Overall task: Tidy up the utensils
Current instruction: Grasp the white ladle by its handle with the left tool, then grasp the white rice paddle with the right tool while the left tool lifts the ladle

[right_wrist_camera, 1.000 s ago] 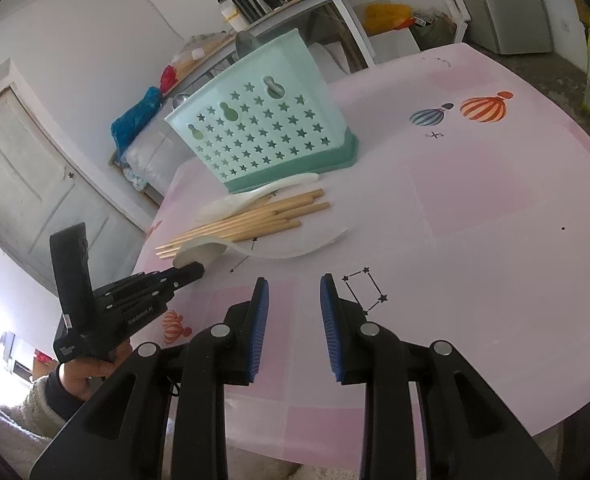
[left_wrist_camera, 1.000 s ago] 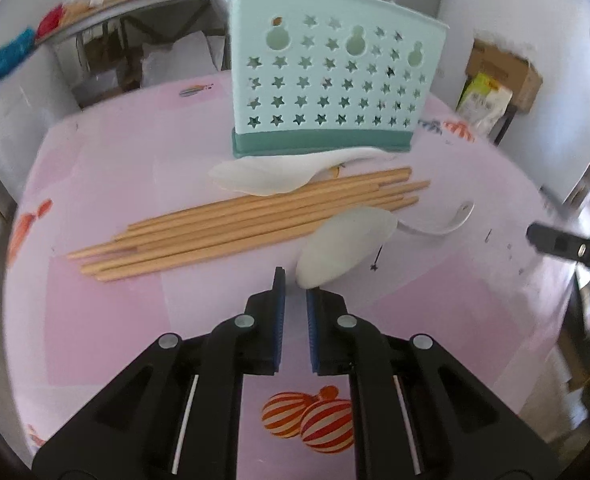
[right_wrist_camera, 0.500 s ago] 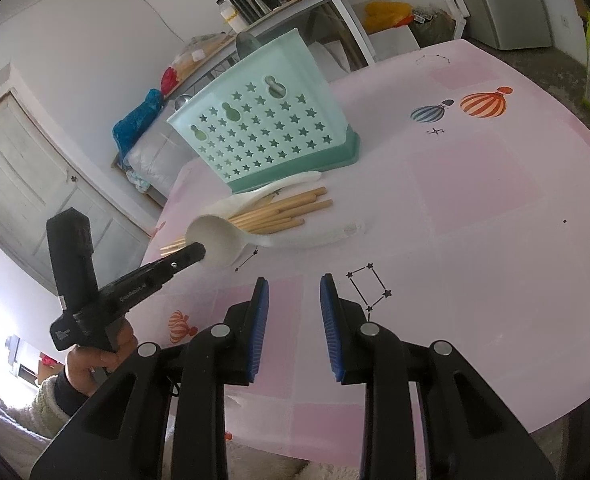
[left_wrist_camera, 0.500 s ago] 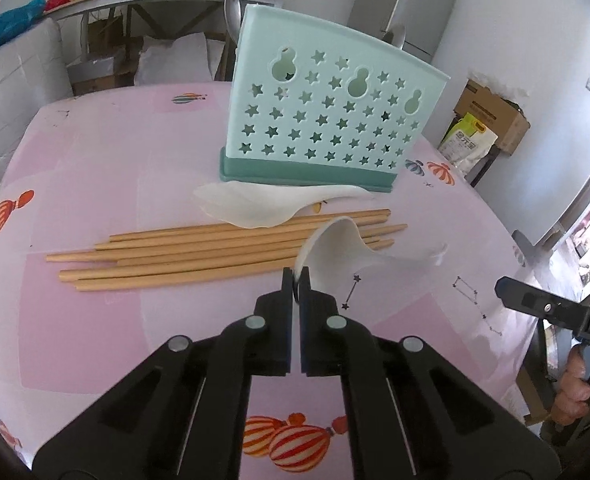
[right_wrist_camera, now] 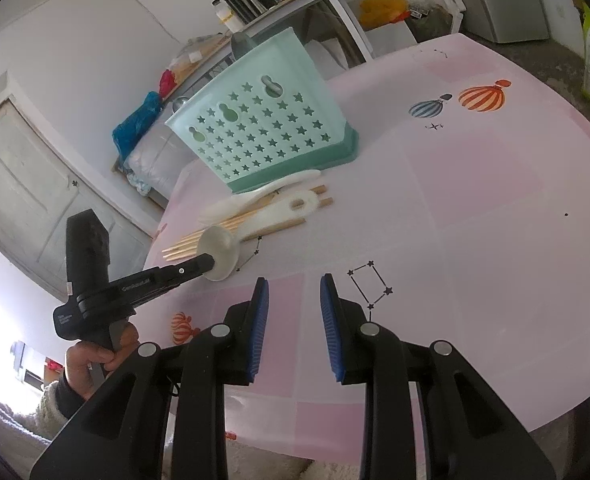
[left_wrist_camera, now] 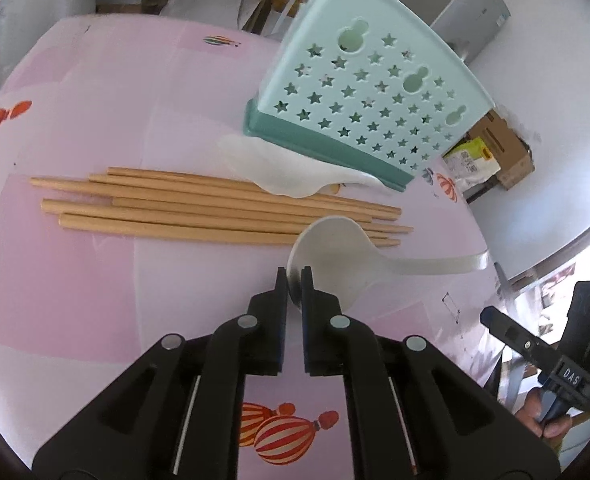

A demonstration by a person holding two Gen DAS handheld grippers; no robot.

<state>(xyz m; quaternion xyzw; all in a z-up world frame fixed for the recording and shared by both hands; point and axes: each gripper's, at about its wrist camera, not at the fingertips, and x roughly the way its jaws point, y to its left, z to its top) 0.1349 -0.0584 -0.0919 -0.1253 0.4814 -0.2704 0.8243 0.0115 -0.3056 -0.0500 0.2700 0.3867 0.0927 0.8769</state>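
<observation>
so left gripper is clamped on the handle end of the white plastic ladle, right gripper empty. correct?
Not the handle: the left gripper pinches the rim of the white plastic ladle's bowl, as the left wrist view shows. The right gripper is empty, as you said.

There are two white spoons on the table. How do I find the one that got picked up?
Find the mint-green star-holed basket on the pink table, then the row of wooden chopsticks before it. The held spoon sits tilted at their near end, bowl rim pinched in the left gripper; the other spoon lies flat against the basket.
</observation>
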